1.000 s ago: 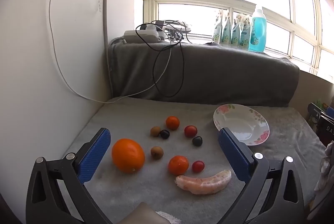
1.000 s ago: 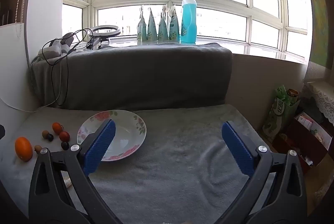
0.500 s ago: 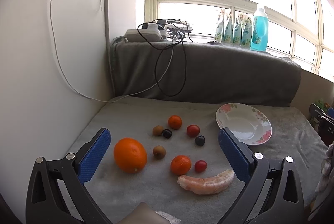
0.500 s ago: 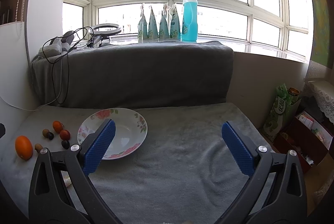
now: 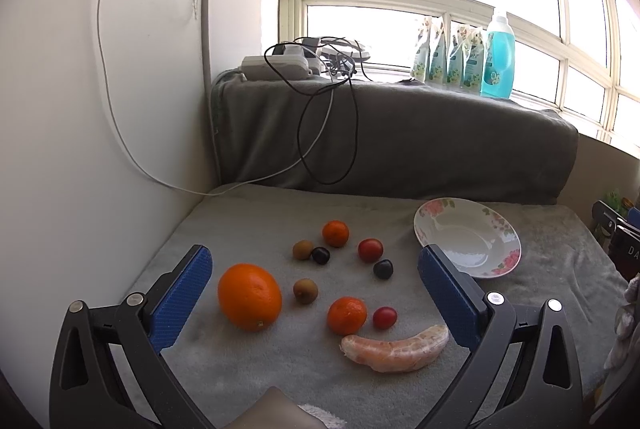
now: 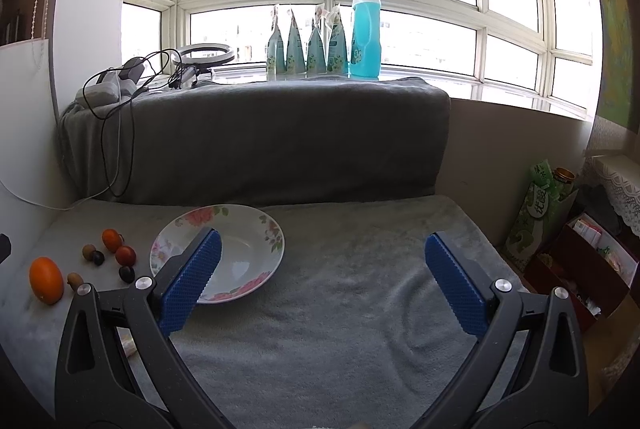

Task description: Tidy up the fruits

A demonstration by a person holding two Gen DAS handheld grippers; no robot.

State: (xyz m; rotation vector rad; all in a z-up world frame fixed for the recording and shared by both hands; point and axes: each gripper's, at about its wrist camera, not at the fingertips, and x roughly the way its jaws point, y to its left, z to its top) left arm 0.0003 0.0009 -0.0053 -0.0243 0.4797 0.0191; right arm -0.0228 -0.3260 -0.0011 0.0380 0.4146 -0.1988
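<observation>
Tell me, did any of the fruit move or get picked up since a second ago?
No. The big orange, the peeled segment and the small fruits lie on the grey cloth as before, and the flowered plate has nothing in it. The left gripper and right gripper only drifted slightly; both are open as before, holding nothing.

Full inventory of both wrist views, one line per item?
Large round orange: 1, orange, grey towel, left.
Small tangerines: 2, orange, mid-cluster.
Red cherry tomatoes: 2, red.
Dark round grapes: 2, near-black.
Brown round longans: 2, tan.
Peeled citrus segment: 1, pale orange, nearest.
Floral ceramic plate: 1, white, empty, right of fruit.
Blue detergent bottle: 1, windowsill.
Refill pouches: 4, teal, beside bottle.
Left gripper: jaws open.
Right gripper: jaws open.
</observation>
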